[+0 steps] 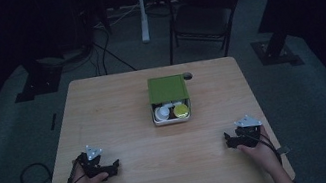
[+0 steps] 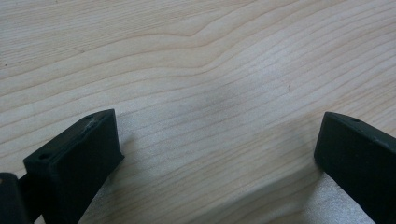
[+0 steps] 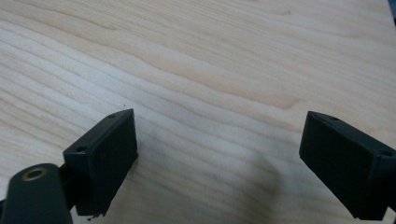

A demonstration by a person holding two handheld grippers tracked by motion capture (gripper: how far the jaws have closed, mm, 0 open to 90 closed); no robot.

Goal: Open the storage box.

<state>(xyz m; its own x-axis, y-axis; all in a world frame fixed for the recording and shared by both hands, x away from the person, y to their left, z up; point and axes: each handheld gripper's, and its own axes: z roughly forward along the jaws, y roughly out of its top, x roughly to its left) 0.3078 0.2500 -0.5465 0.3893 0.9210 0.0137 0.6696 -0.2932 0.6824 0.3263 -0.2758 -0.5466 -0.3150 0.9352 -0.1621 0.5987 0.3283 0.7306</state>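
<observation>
Currently both grippers rest on the table (image 1: 117, 99), well short of the box (image 1: 169, 99): left gripper (image 1: 110, 169) and right gripper (image 1: 231, 141) hold jaws wide apart, gripping nothing, ready to reach for it.

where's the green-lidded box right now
In the high view the green-lidded box sits on the table a little right of centre toward the far edge, well ahead of both grippers.

Left gripper (image 2: 219, 140): jaws set wide apart, nothing between them, positioned low over bare light-wood tabletop (image 2: 196, 60).
</observation>
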